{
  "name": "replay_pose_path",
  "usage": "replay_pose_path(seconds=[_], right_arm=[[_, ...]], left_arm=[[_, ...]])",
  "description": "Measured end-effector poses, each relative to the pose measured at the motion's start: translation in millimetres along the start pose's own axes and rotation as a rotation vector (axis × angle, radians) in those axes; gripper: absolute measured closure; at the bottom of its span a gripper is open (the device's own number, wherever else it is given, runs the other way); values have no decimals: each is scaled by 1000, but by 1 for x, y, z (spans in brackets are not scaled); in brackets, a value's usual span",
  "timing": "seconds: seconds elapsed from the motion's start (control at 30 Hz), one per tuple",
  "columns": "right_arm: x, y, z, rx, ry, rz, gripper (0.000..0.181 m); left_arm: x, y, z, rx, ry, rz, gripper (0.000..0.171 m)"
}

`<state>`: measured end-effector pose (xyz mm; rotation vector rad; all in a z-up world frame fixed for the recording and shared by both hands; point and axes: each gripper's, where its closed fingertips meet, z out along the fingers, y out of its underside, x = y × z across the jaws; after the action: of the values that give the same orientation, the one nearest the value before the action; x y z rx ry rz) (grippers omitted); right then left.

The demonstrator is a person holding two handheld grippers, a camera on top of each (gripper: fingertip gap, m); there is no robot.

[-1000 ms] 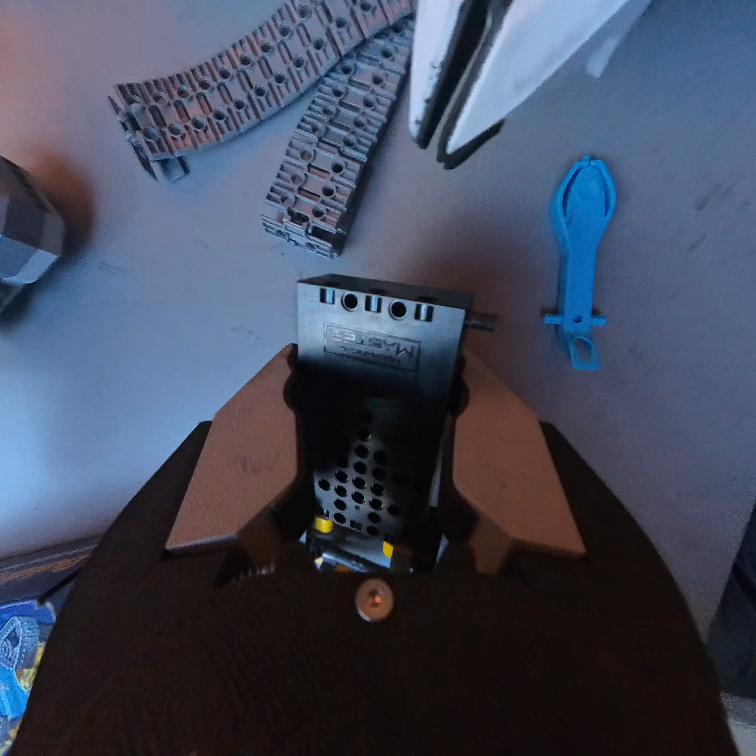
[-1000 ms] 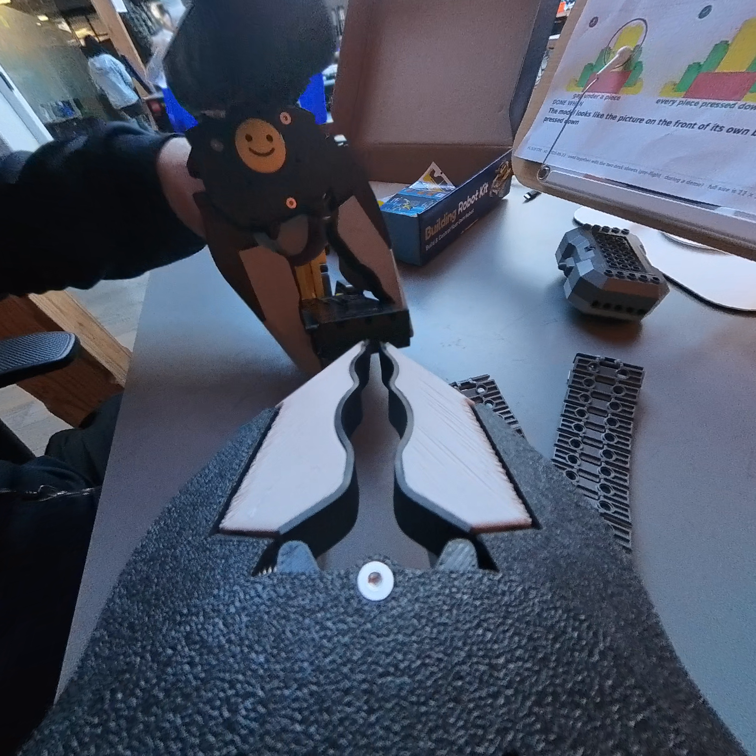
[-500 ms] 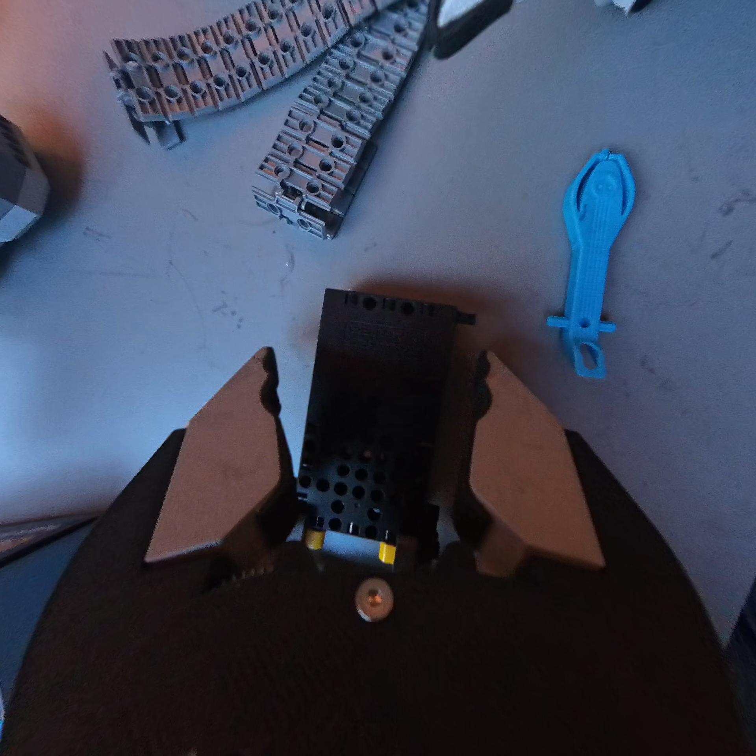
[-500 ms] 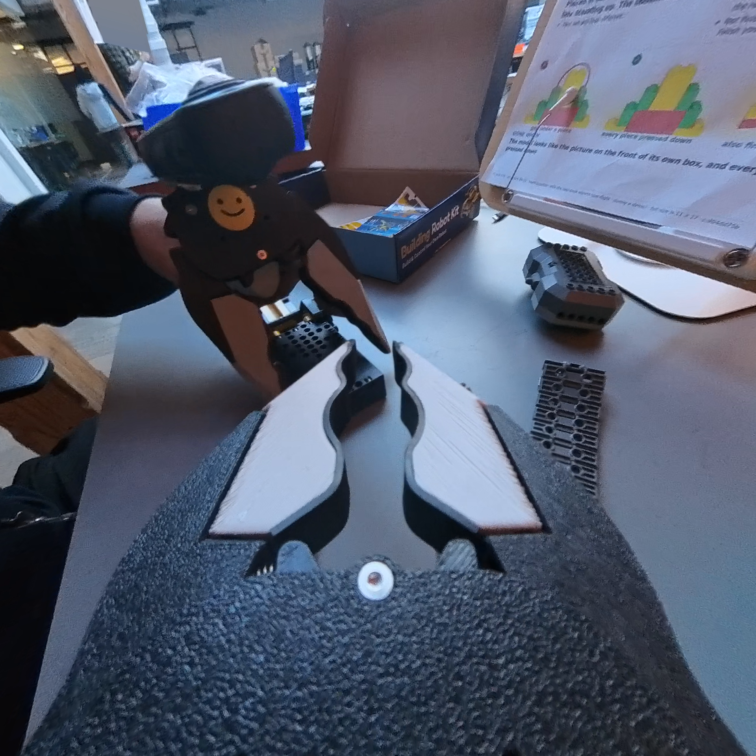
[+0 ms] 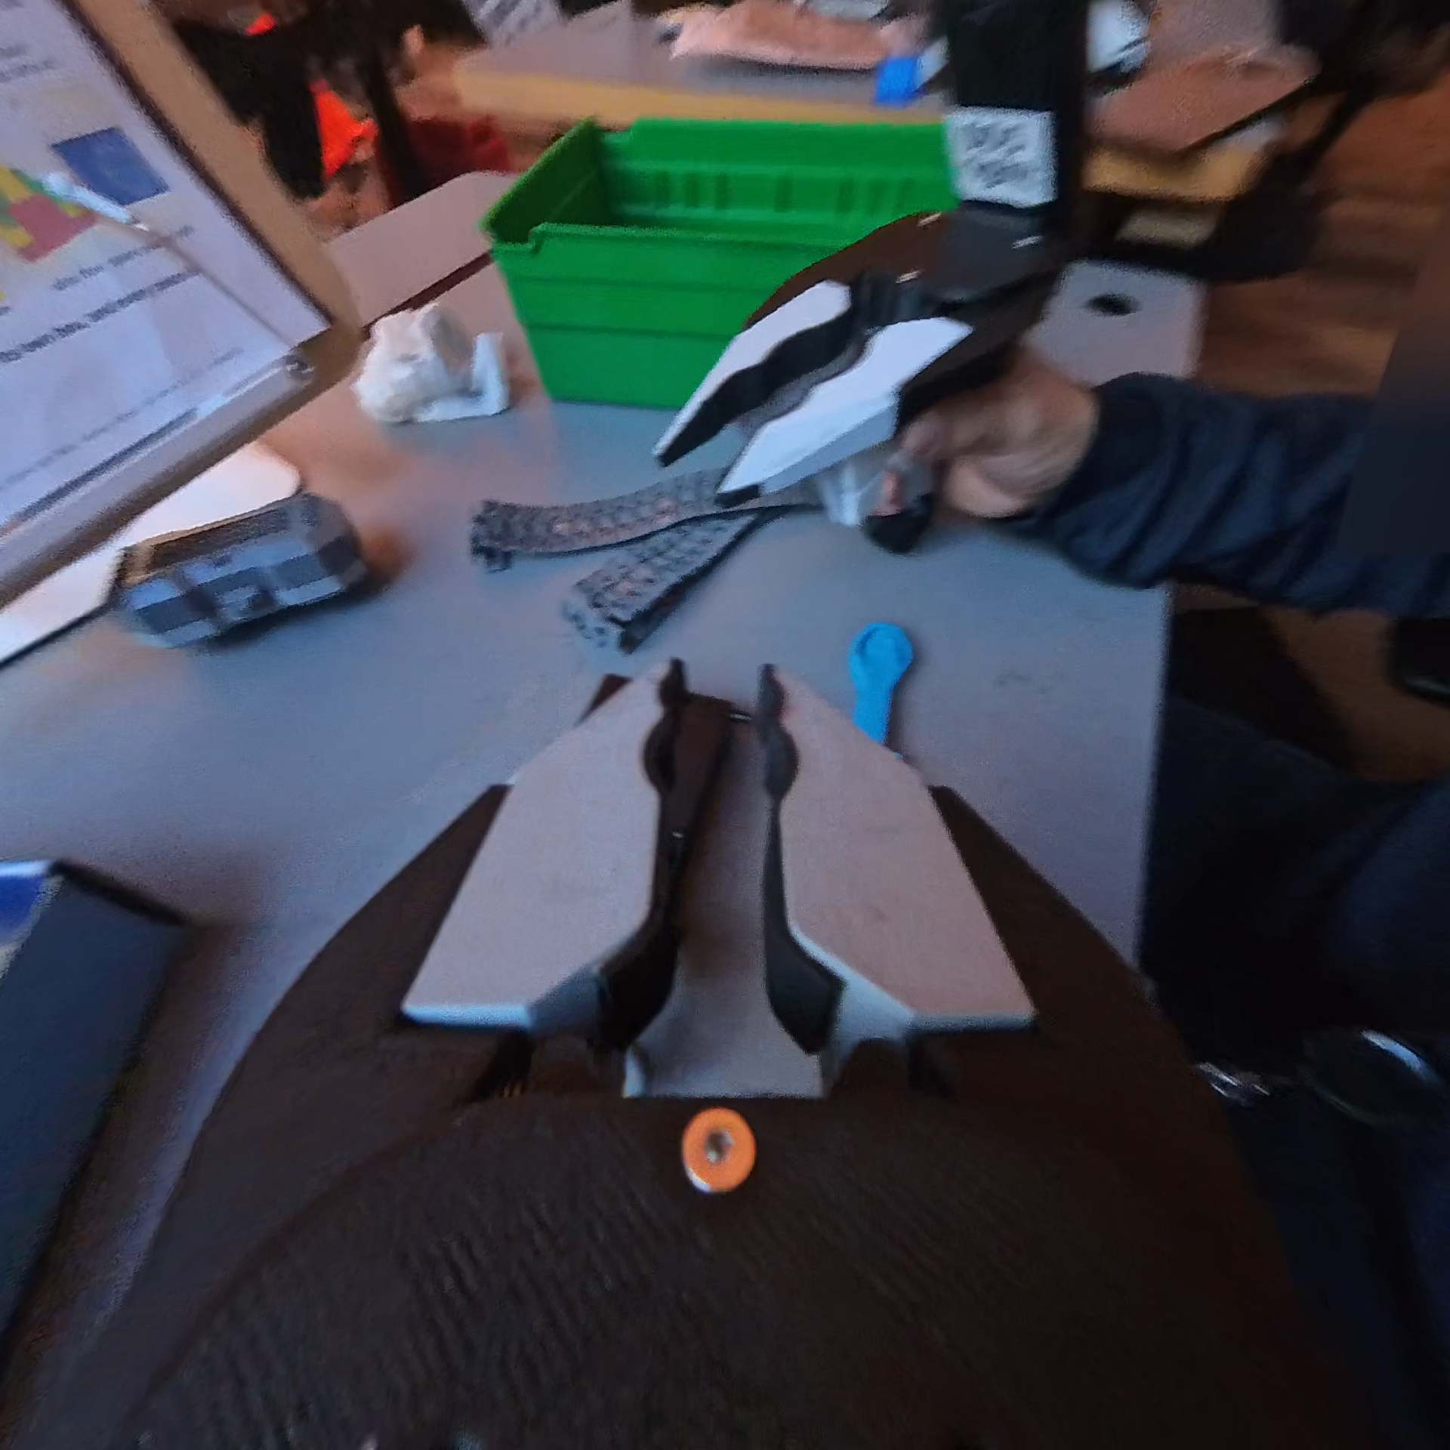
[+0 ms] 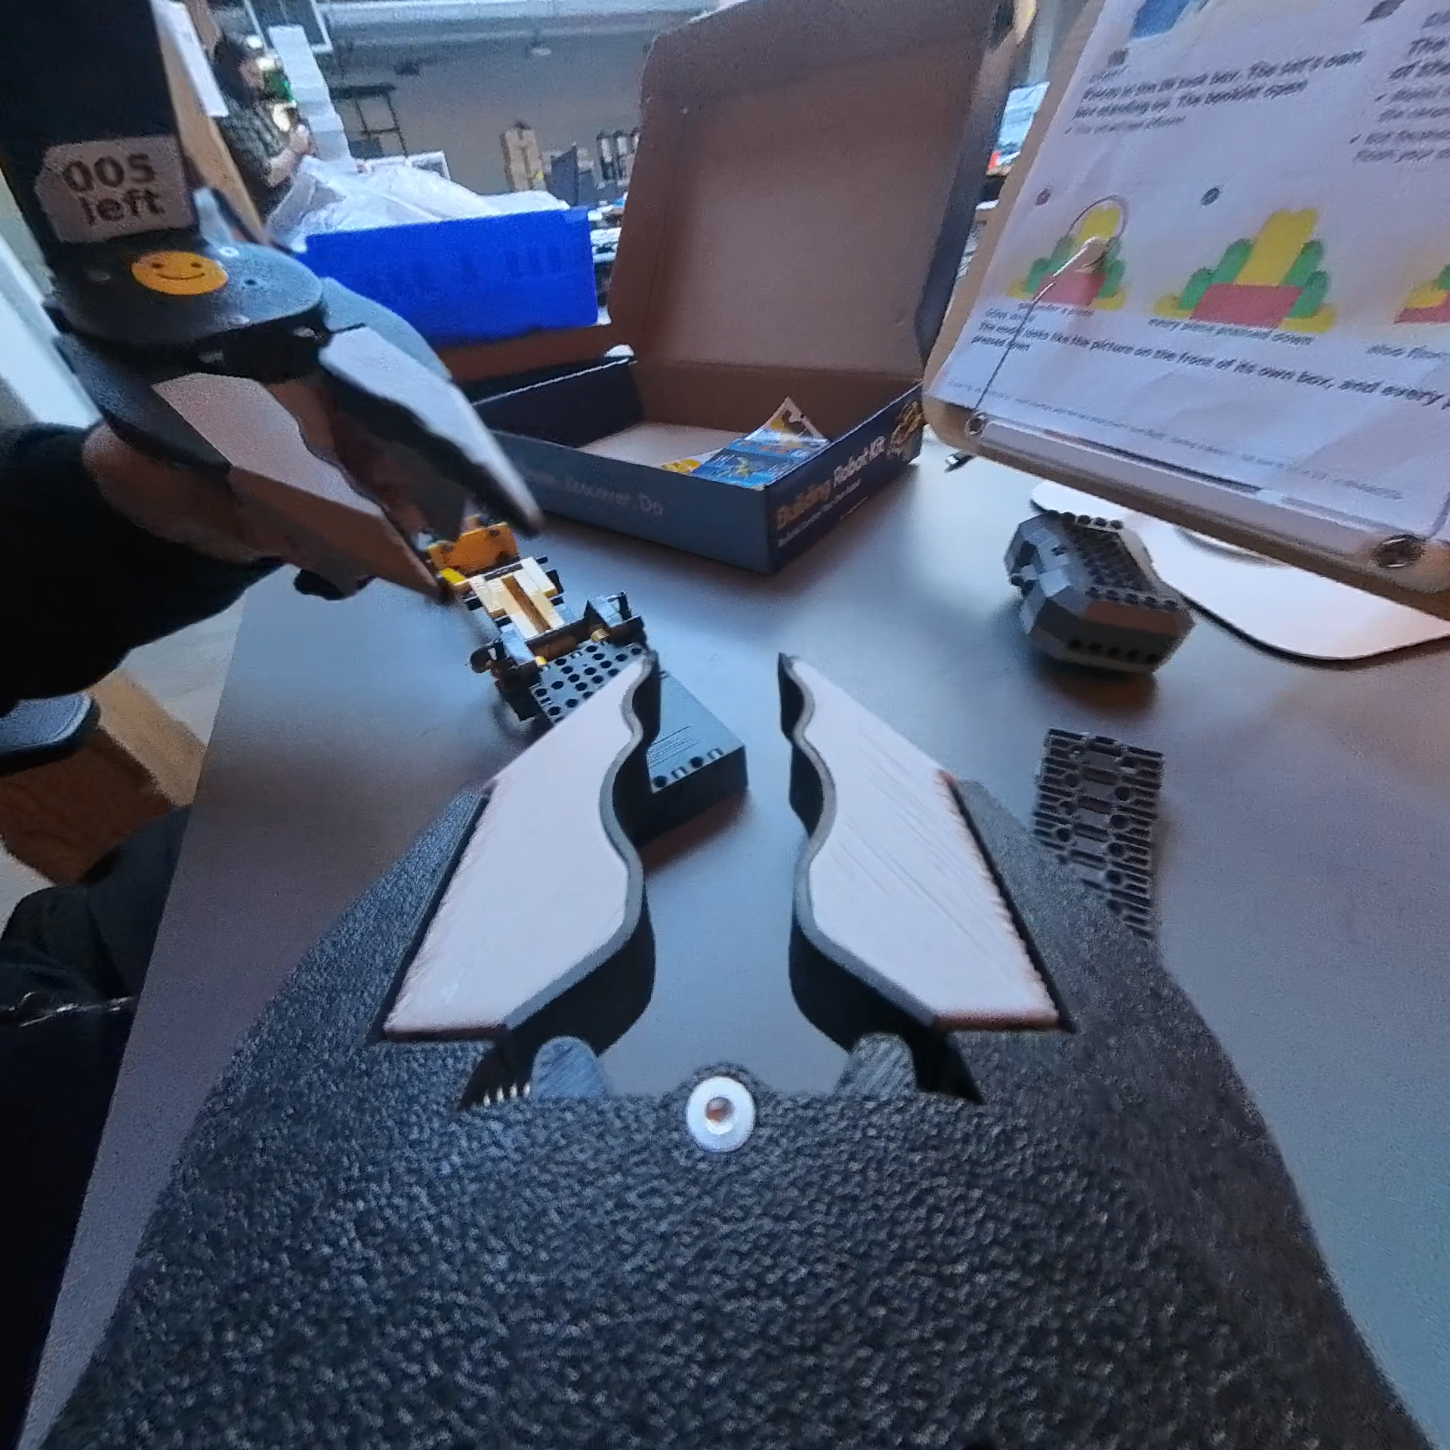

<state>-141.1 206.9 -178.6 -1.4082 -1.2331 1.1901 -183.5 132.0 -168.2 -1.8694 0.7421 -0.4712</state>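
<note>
A black perforated brick model [image 6: 581, 675] with tan and orange parts lies flat on the grey table [image 6: 902, 628]. My left gripper [image 6: 486, 557] hovers above the model's orange end, fingers a little apart with nothing between them. In its own blurred view [image 5: 718, 675] the fingers also stand narrowly apart and grip nothing. My right gripper [image 6: 714, 667] is open just above the model's black block end, and the block shows under its left finger [image 6: 565, 800], which does not press on it. The right gripper also shows in the left wrist view [image 5: 698, 471], raised over the track strips.
Two grey track strips [image 5: 596, 518] and a blue tool [image 5: 879, 667] lie ahead of the left gripper. A grey block [image 6: 1098, 604], an open cardboard box [image 6: 785, 471] and an instruction board [image 6: 1216, 275] stand at the back. A green bin [image 5: 706, 235] stands behind. My hands' fingertips stand some 10 centimeters from each other.
My left gripper opened, let go of the black model, lifted and tilted up, then its fingers came most of the way together on nothing. My right gripper opened from shut.
</note>
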Motion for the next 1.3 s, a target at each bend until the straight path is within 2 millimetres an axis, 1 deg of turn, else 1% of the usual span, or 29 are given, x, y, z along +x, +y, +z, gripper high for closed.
replay_pose_path(seconds=[0.03,0.1,0.13,0.17,0.2,0.27,0.37,0.43,0.47,0.5,0.53,0.57,0.6,0.63,0.7,0.73,0.77,0.8,0.83,0.87,0.9,0.93,0.97,1.03,1.07,1.1,1.17,1.2,1.3], right_arm=[[-1,1,1,-2,-5,4,155],[-3,0,2,2,-7,-5,154],[-4,1,3,3,-6,-9,154],[-4,1,4,2,-7,-7,153],[-5,2,6,-1,-11,-1,149],[-8,1,7,1,-13,-7,140],[-19,0,10,9,-52,-42,127],[-21,6,13,-31,-52,-40,116],[-19,9,14,-52,-40,-31,112],[-20,10,15,-65,-49,-25,111],[-25,11,14,-69,-83,-24,127],[-29,11,13,-67,-107,-19,151],[-29,10,13,-65,-109,-16,155],[-28,11,14,-67,-95,-15,149],[-22,13,16,-81,-57,-10,116],[-21,13,17,-87,-46,-11,104],[-21,14,17,-89,-48,-15,99],[-25,14,16,-89,-65,-23,103],[-29,14,16,-87,-88,-32,120],[-31,13,16,-84,-95,-37,128],[-31,13,17,-85,-88,-39,122],[-30,14,17,-92,-84,-40,115],[-31,15,18,-100,-86,-40,113],[-34,15,17,-96,-99,-48,122],[-34,14,17,-86,-96,-55,121],[-34,12,17,-78,-96,-60,120],[-34,13,16,-82,-99,-63,126],[-34,13,16,-85,-103,-60,130],[-34,16,17,-105,-105,-59,130]], left_arm=[[9,2,-3,29,49,-6,167],[17,10,-5,40,88,-33,166],[15,14,-5,32,66,-35,159],[11,18,-5,24,26,-37,149],[9,21,-6,22,6,-32,143],[2,25,-6,32,-69,-42,108],[2,37,-3,6,-101,-15,112],[-9,41,-3,10,-200,11,113],[-11,43,-3,9,-224,24,125],[-7,44,-2,11,-209,37,139],[-2,44,0,15,-184,43,148],[1,45,2,18,-172,48,154],[2,46,3,21,-178,64,171],[1,45,3,30,-198,89,171],[-1,44,4,35,-237,129,171],[-3,43,4,39,-258,142,171],[-6,42,3,47,-284,151,169],[-6,41,3,48,-292,159,162],[-7,42,3,44,-299,160,152],[-9,43,3,40,-312,155,140],[-12,44,3,33,-330,143,124],[-14,45,3,22,-333,130,118],[-14,47,4,13,-324,111,118],[-12,48,5,7,-302,96,122],[-13,48,4,15,-306,96,122],[-14,47,3,24,-314,92,118],[-17,46,1,40,-323,70,108],[-17,45,0,45,-310,56,112],[-13,46,2,52,-243,25,132]])
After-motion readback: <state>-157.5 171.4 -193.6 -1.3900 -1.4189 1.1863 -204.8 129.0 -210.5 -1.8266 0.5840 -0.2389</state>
